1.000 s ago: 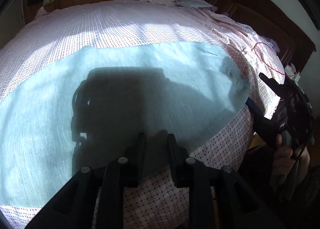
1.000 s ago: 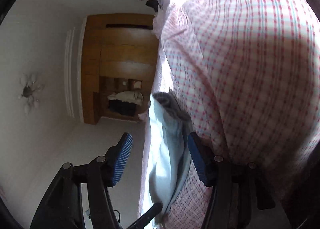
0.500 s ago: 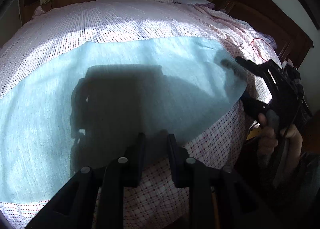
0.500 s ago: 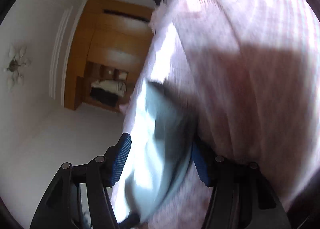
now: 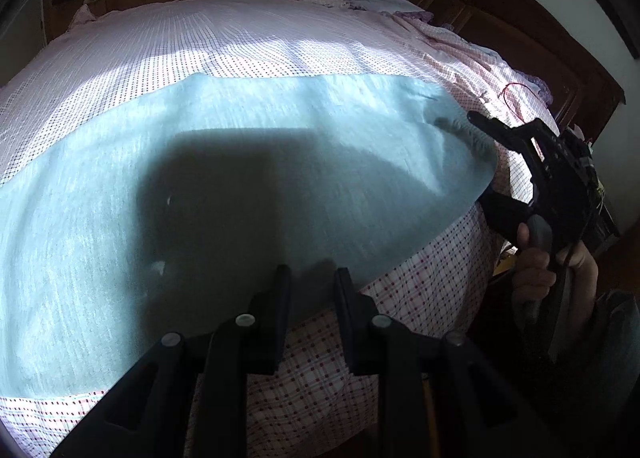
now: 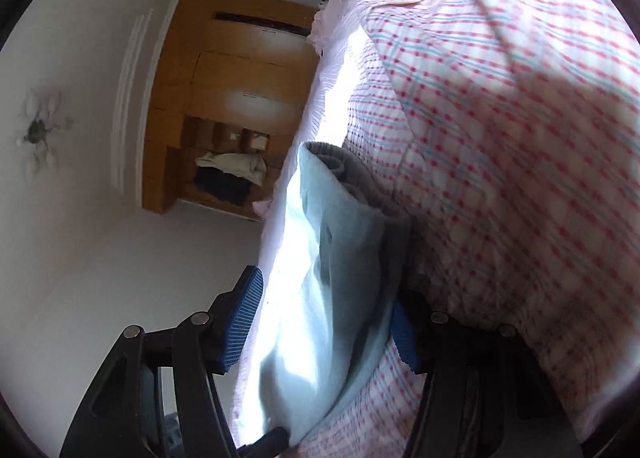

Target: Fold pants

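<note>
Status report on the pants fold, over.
Left hand-held gripper open, low at the near edge of the pants. Right hand-held gripper open, straddling their end at the bed edge. Pants flat, unfolded. Nothing in the way.

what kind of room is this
Almost certainly a home bedroom. A large bed with a pink checked sheet fills the left wrist view, backed by a dark wooden headboard. The right wrist view shows a wooden wardrobe with clothes on an open shelf. Light blue pants lie spread on the bed.
</note>
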A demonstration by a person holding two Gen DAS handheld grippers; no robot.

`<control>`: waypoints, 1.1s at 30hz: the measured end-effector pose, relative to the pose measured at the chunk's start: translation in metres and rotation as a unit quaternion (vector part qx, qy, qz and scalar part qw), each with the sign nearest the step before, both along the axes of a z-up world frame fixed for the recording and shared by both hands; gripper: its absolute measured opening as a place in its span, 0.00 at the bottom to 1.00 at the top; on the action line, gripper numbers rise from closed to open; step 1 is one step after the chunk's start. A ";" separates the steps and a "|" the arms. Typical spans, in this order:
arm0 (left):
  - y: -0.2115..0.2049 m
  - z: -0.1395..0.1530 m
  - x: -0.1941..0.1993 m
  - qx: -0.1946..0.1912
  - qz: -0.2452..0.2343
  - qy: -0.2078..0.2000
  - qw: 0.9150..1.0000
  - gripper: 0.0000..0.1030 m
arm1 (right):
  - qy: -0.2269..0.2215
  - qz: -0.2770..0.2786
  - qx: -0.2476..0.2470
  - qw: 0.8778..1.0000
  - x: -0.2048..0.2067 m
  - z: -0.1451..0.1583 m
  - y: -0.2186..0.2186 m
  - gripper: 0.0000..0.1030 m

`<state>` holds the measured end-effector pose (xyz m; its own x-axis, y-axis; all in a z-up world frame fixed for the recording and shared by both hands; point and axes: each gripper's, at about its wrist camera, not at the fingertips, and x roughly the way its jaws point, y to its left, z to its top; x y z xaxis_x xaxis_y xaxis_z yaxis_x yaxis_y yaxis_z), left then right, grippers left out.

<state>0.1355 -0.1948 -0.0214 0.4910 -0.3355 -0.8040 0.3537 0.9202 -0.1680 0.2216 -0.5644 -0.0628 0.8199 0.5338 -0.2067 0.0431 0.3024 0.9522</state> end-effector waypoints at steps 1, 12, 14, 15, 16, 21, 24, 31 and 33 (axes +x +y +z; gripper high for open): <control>0.002 0.000 0.000 -0.001 0.001 0.000 1.000 0.22 | -0.006 -0.008 0.002 1.000 0.006 0.001 -0.003 0.52; 0.007 -0.004 0.000 -0.008 0.011 0.010 1.000 0.22 | 0.015 -0.017 0.006 1.000 0.012 -0.014 0.001 0.07; 0.010 -0.002 -0.001 -0.011 0.015 0.014 1.000 0.22 | 0.021 -0.018 0.011 1.000 -0.005 -0.024 -0.005 0.07; 0.012 -0.001 -0.002 -0.012 0.018 0.014 1.000 0.22 | 0.022 -0.018 0.009 1.000 -0.004 -0.022 -0.004 0.07; 0.015 0.001 -0.003 -0.014 0.023 0.013 1.000 0.22 | 0.025 -0.018 -0.006 1.000 -0.003 -0.018 -0.003 0.07; 0.041 0.020 -0.005 -0.045 0.051 -0.003 0.998 0.23 | 0.036 -0.023 -0.068 0.997 -0.004 -0.003 0.003 0.07; 0.057 0.030 0.007 -0.072 0.070 -0.009 0.995 0.11 | 0.027 -0.030 -0.108 0.993 0.002 0.012 0.013 0.06; 0.046 0.025 0.028 -0.060 0.105 -0.007 0.993 0.08 | -0.012 -0.040 -0.200 0.979 -0.009 0.048 0.033 0.07; 0.037 0.008 0.023 -0.028 0.122 -0.010 0.992 0.08 | -0.002 -0.043 -0.206 0.978 -0.010 0.050 0.037 0.07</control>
